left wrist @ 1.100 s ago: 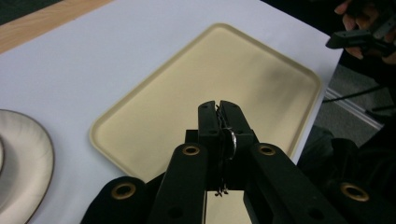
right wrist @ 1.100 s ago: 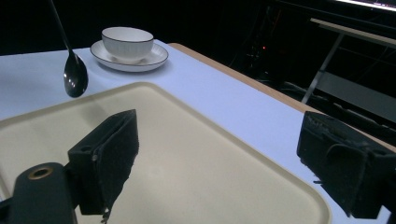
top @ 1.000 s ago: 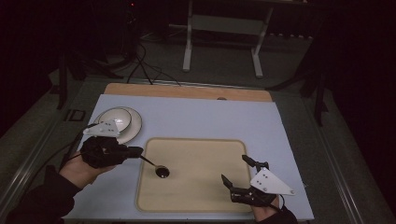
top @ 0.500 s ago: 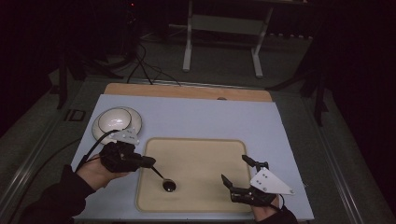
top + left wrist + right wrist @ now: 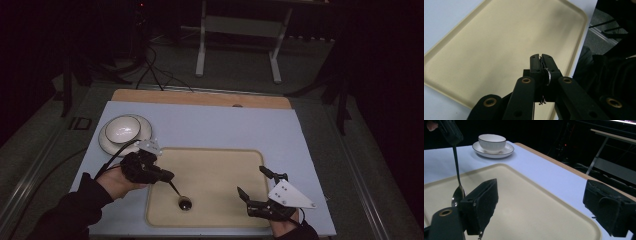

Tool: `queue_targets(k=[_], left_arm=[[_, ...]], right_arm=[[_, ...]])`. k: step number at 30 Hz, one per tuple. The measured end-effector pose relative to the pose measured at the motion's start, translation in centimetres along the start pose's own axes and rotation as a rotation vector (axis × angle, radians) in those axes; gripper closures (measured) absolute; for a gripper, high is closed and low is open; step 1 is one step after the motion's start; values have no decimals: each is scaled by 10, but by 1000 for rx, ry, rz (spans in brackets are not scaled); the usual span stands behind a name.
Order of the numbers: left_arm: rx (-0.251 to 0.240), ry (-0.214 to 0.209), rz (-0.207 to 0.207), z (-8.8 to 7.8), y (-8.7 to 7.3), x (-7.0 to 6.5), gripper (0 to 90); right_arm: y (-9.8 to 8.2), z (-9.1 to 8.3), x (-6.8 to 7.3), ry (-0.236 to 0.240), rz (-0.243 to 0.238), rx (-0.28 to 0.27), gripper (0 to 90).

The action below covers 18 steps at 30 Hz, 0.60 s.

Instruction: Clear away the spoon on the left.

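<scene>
A beige tray [image 5: 220,165] lies on the pale blue table top. My left gripper [image 5: 167,176] is shut on the handle of a dark metal spoon [image 5: 179,195], whose bowl hangs down over the tray's near left part. In the left gripper view the jaws pinch the spoon handle [image 5: 548,76] above the tray [image 5: 499,45]. My right gripper [image 5: 255,185] stands open at the tray's near right corner, nothing between its fingers. Its own view shows the spoon [image 5: 457,192] hanging at the left, its bowl close to the tray [image 5: 524,205].
A white bowl on a white saucer [image 5: 125,131] stands at the table's left, behind the left hand; the right gripper view shows this bowl [image 5: 492,142] far off. A wooden strip [image 5: 200,97] runs along the table's far edge. Beyond it is dark floor with a metal stand [image 5: 240,30].
The left gripper has carried the spoon toward the near edge and slightly right, away from the bowl, over the tray's near left part. The right gripper has stayed put.
</scene>
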<state>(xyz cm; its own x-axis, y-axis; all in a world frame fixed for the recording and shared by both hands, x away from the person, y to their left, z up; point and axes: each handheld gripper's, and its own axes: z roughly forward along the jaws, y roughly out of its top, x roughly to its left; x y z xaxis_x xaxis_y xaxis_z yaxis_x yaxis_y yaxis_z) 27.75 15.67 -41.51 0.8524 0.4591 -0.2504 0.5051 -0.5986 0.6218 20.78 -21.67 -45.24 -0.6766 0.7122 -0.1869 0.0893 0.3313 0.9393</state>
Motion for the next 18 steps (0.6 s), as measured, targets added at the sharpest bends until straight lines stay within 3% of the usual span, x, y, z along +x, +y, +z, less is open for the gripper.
queue_targets(k=[9,16,18], left_arm=[[-2,-29,-24,12,3,13,878],[-69,-25,-38,22,5,27,845],[-85,-38,-59,26,5,33,845]], right_arm=[[0,0,0,1,2,2,130],[0,0,-1,3,4,2,130],[0,0,-1,5,5,1,130]])
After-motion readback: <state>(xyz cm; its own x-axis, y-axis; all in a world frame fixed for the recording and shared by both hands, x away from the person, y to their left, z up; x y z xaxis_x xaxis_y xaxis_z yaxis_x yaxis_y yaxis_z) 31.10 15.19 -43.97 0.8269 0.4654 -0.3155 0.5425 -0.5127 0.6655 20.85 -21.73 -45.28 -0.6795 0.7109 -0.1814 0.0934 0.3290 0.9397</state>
